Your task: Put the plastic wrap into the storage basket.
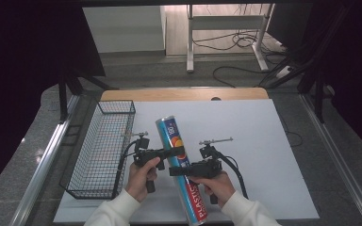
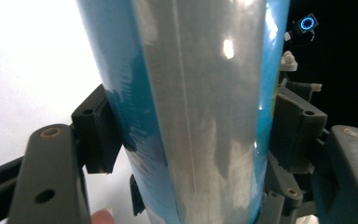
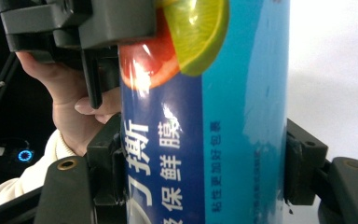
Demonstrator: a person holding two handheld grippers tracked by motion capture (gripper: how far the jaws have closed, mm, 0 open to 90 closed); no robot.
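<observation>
The left gripper (image 1: 178,151) is clamped across a long blue roll (image 1: 180,165) of cling film, its pads pressed on either side of the tube, as the left gripper view shows with the roll (image 2: 191,116) wedged between the two black jaws. The right gripper (image 1: 175,171) grips the same roll just nearer the person, coming in from the opposite side; in the right gripper view its pads squeeze the roll (image 3: 205,140) at the printed blue label, and the left gripper (image 3: 93,28) sits just beyond, with the person's left hand (image 3: 70,98) behind it. Both sets of jaws are closed on the roll, neither standing free of it. The roll lies between the two hands, slanting from the near edge of the white mat (image 1: 254,141) up toward its middle, tilted slightly leftward at the far end. To the left, a wire basket (image 1: 101,150) sits on the mat's edge, near the left hand (image 1: 141,176) but apart from it. The right hand (image 1: 214,183) holds its grip below the roll's right side.
</observation>
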